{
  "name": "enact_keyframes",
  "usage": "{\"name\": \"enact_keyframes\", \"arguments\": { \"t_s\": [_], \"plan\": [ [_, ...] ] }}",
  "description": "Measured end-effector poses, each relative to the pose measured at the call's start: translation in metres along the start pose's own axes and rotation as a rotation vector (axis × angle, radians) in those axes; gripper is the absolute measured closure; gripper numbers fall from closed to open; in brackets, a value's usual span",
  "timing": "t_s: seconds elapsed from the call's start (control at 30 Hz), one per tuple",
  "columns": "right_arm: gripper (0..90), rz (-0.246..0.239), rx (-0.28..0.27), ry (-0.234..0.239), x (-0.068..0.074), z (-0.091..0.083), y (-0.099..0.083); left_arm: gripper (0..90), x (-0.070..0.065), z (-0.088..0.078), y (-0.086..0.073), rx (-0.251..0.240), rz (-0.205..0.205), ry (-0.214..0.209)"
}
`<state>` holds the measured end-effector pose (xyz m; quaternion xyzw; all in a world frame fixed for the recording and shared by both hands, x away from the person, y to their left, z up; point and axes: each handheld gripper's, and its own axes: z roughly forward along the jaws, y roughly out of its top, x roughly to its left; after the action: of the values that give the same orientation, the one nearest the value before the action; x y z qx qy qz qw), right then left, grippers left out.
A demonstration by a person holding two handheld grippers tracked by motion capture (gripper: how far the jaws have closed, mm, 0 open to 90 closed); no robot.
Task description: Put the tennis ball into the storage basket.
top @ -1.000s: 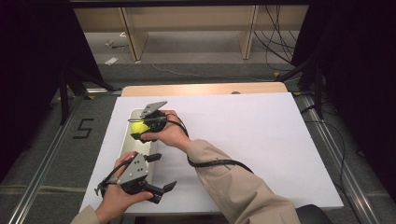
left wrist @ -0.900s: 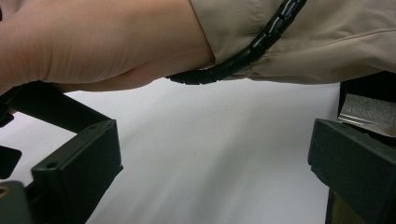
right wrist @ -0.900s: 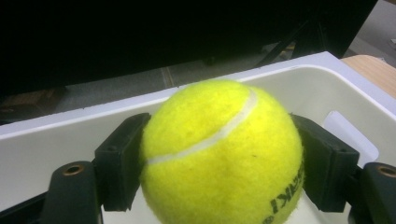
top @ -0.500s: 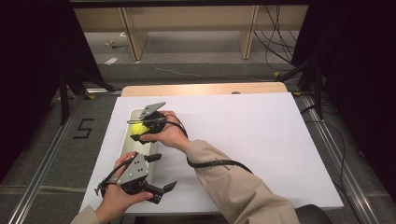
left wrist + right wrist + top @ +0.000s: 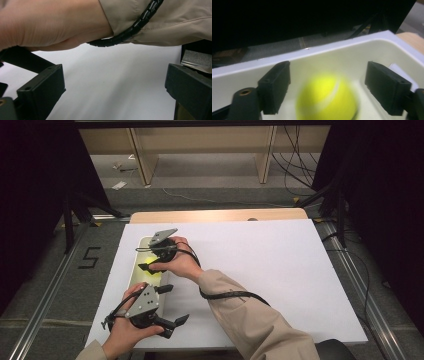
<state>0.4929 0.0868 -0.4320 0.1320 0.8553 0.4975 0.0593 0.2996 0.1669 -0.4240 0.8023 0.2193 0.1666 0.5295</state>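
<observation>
Two grippers work the left side of the white board. High view: right gripper (image 5: pixel 150 265) hangs over the pale tray (image 5: pixel 141 244), jaws just opening; left gripper (image 5: pixel 172 325) waits near the near edge, jaws apart, empty.

Left gripper view: smooth matte board (image 5: pixel 112 87), beige sleeve (image 5: pixel 162 22), ribbed black cable (image 5: pixel 125 37).

Right gripper view: fuzzy yellow tennis ball (image 5: pixel 327 100), blurred, sits between the parted pads (image 5: pixel 274 85) inside the tray, released. We judge the round ball may bounce or roll against the glossy wall, perhaps hopping out over the low rim.

Bright table, dark surroundings; the tennis ball (image 5: pixel 327 98) is motion-blurred.
</observation>
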Motion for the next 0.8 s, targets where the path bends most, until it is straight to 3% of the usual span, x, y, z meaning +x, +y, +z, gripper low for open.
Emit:
{"name": "enact_keyframes", "arguments": {
  "t_s": [0.13, 0.8],
  "plan": [
    [14.6, 0.000, -0.019, -0.010, 0.000, -0.004, 0.005, 2.2, 0.000, 0.000, 0.000, 0.000, 0.000, -0.001],
    [14.2, -0.004, -0.056, -0.019, 0.000, -0.023, 0.009, 2.2, 0.000, 0.000, 0.000, 0.001, -0.001, 0.000]
  ]
}}
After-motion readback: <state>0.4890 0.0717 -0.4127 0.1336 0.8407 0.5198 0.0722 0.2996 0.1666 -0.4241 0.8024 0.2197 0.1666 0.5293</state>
